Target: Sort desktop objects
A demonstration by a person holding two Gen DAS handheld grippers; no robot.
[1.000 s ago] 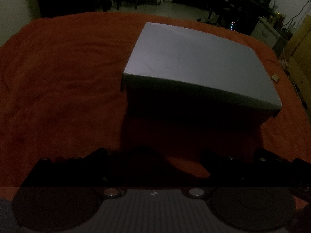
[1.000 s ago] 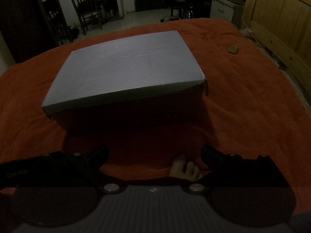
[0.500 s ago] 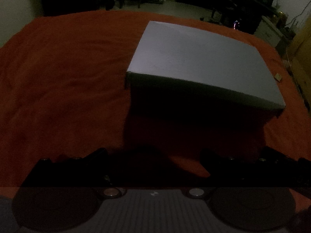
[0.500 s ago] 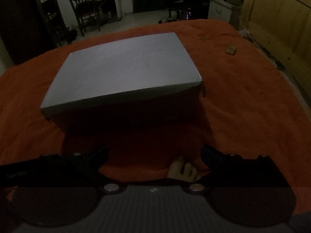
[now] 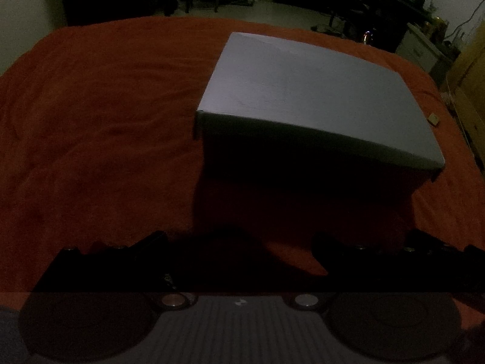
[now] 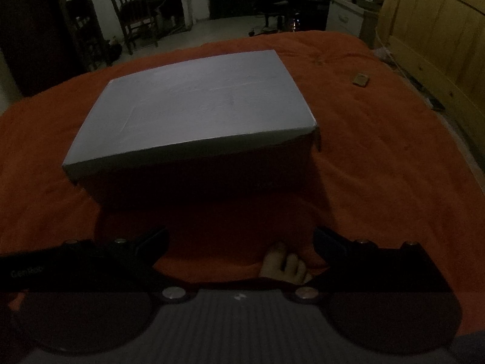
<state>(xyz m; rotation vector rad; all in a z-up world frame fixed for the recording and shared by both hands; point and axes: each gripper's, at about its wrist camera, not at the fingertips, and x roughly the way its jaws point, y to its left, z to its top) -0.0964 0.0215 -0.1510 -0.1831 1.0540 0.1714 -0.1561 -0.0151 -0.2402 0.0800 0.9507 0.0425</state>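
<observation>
A large closed grey box stands on an orange-red blanket; it also shows in the right wrist view. My left gripper is open and empty, held low in front of the box's near left corner. My right gripper is open and empty, in front of the box's near right side. A small tan object lies on the blanket to the right of the box; it also shows in the left wrist view.
A bare foot sticks out from under the blanket just below my right gripper. A wooden bed board runs along the right. A chair and dark furniture stand beyond the bed. The room is dim.
Both views have drawn back a little from the box and shifted slightly. Both grippers stay open and empty.
</observation>
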